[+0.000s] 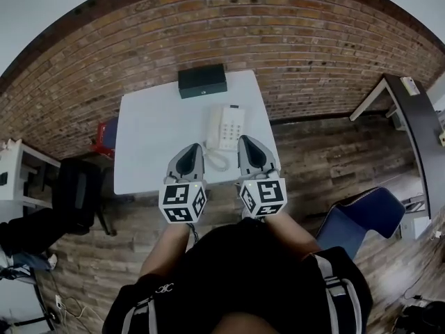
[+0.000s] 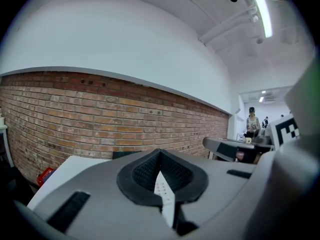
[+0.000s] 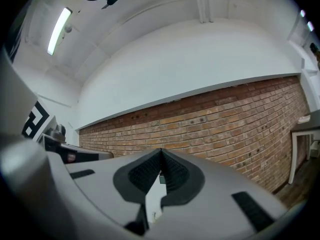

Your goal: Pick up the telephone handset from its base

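The left gripper (image 1: 195, 150) has its jaws shut tight. The tips meet and nothing is held between them. In the left gripper view (image 2: 160, 152), a bit of the white phone's buttons (image 2: 164, 191) shows through the small gap under the closed tips, so the phone is just ahead of these jaws.

The right gripper (image 1: 245, 143) has its jaws shut too, with nothing in them. In the right gripper view (image 3: 161, 152), the gap under the tips shows white table and a small dark bit farther off.

The handset (image 1: 214, 127) lies on its base (image 1: 232, 125), on the side nearer the left jaws. The phone sits on the white table (image 1: 149, 138), just ahead of both pairs of jaws and between them. No jaw touches it. The curly cord (image 1: 217, 161) hangs off the phone in the space between the two grippers, close beside the left jaws.

A black box (image 1: 202, 81) sits past the phone, far ahead of the jaws, at the table's back edge. Behind it is a brick wall (image 1: 208, 26).
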`<state>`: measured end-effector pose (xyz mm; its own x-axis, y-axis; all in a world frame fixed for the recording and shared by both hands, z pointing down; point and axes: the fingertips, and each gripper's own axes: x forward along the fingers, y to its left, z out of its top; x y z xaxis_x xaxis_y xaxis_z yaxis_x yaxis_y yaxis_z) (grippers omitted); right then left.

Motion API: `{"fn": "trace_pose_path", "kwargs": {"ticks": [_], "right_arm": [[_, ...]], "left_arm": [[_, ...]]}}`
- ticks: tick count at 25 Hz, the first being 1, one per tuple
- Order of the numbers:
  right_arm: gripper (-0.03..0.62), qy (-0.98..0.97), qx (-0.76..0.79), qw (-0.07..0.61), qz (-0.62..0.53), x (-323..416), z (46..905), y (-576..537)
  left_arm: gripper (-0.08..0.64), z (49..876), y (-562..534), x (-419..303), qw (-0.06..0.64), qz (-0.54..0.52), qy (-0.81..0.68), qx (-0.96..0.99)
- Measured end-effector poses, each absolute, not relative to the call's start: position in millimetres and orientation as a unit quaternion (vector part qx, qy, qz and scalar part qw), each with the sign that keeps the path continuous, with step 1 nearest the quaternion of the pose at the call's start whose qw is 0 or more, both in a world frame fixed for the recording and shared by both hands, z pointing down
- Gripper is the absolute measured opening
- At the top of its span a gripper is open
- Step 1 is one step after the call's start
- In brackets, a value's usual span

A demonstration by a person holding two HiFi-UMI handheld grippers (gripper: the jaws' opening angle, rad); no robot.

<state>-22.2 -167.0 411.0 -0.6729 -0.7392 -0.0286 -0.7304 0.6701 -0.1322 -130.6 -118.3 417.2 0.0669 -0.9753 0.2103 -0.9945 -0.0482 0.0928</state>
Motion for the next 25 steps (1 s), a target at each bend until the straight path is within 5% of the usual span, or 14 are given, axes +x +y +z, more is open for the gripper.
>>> {"fn": "trace_pose_path", "kwargs": {"ticks": [25], "right_arm": [[-0.003, 0.930, -0.359, 0.011, -0.078, -39.6, 425.8, -303.3]], "left_arm": [[-0.003, 452.2, -246.5, -141.2, 0.158, 0.079, -0.694, 0.698]]}}
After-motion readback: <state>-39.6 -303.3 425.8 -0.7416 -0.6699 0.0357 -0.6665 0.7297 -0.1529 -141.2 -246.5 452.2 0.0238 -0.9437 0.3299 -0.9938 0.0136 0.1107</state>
